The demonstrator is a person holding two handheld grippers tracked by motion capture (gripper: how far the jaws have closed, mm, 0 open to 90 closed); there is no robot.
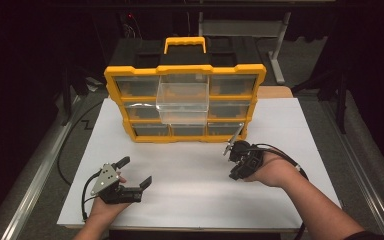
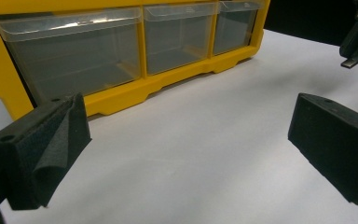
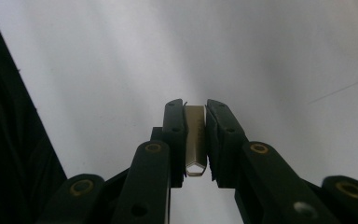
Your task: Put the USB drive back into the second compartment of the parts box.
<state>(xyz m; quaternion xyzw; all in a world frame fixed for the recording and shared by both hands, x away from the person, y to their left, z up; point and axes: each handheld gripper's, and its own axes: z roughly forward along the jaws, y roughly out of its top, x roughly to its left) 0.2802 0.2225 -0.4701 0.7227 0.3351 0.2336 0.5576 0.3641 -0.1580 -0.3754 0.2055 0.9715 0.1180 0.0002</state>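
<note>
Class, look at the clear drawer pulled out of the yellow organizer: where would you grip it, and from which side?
Grip the front lip of the clear drawer, coming from the person's side. It juts forward out of the yellow organizer, so its front wall stands exposed while the back stays inside. The open left gripper is probably free to do it.

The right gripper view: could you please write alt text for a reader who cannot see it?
Two black jaws of the right gripper are shut on a thin, flat metal piece held upright between them. Behind them lies the white table top, with a dark area along the left edge.
</note>
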